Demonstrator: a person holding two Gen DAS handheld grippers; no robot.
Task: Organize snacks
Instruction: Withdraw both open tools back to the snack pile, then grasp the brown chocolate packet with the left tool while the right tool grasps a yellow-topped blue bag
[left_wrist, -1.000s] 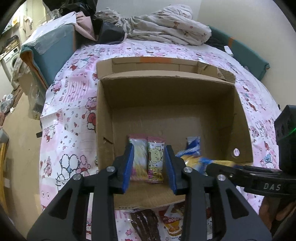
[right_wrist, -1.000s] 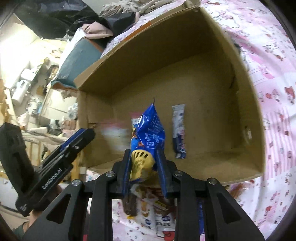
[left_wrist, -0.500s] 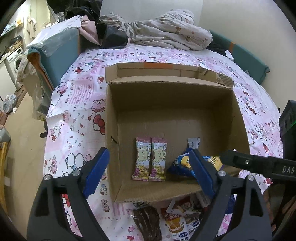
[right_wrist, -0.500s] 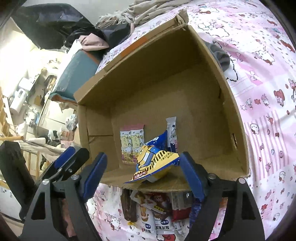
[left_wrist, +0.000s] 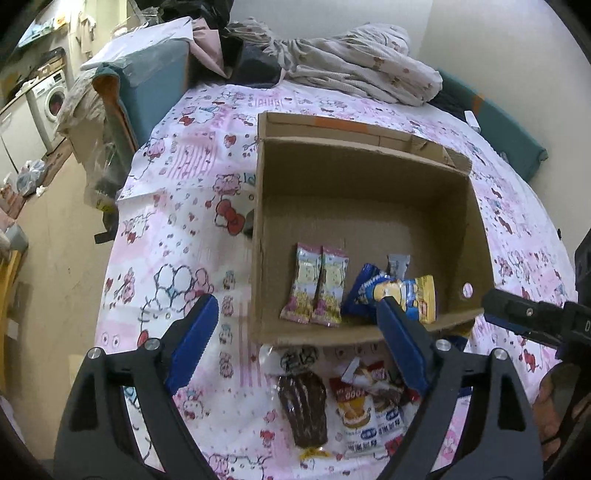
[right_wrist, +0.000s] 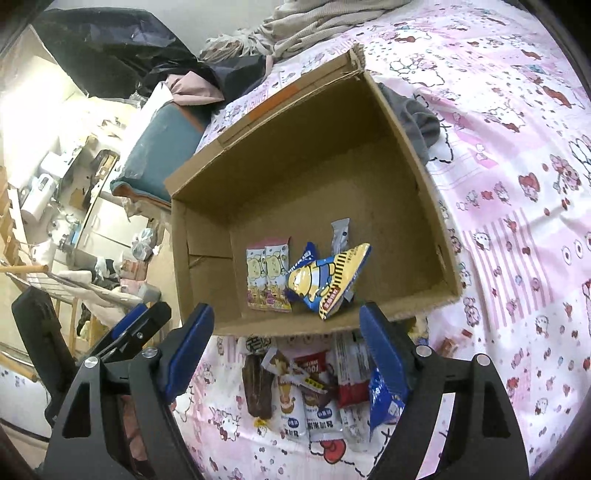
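The cardboard box (left_wrist: 476, 229) sits open-topped on a bed covered with a pink cartoon-print sheet (left_wrist: 177, 229). On the box floor, toward its near wall, two pink snack packets (left_wrist: 316, 284) lie side by side, touching. Just beside them a blue and yellow snack bag (right_wrist: 327, 278) rests tilted, partly lying over a small grey packet (right_wrist: 340, 232).

Outside the box, right against its near wall, a pile of loose snacks (right_wrist: 314, 391) lies on the sheet: a dark brown wrapped bar (left_wrist: 303, 406), white packets with blue labels, a red wrapper and a blue pack.

The left tool (left_wrist: 295, 343) hangs above the near edge of the box, its blue pads spread wide with nothing between them. The right tool (right_wrist: 286, 350) hovers over the pile, jaws likewise spread and empty. Both have just let their jaws out.

A heap of crumpled bedding (left_wrist: 354, 70) lies at the far end of the bed.
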